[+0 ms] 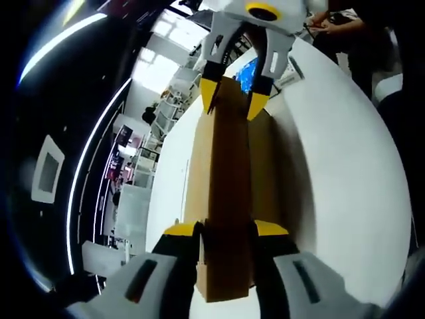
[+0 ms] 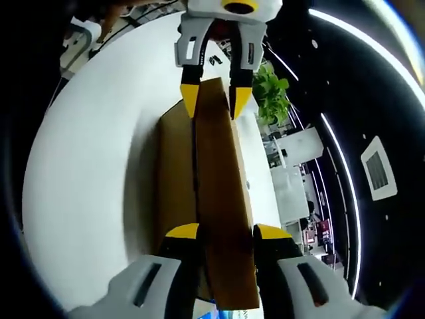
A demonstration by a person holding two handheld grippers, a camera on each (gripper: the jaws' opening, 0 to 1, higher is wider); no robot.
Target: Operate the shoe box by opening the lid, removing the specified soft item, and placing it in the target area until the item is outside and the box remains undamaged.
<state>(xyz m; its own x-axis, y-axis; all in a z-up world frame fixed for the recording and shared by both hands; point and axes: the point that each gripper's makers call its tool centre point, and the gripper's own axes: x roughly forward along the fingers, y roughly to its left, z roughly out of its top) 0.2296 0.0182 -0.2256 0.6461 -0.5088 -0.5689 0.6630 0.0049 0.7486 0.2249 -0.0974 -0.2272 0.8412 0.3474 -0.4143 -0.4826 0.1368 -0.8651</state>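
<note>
Left gripper view: both grippers' jaws clamp the unmarked brown shoe box lid (image 1: 229, 199) at opposite ends.

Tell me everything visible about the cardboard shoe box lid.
The lid is plain brown cardboard, long and narrow, raised on edge above the box on the white table. The left claw pinches one end and the right claw the other. Nothing of the box's contents can be made out.
</note>
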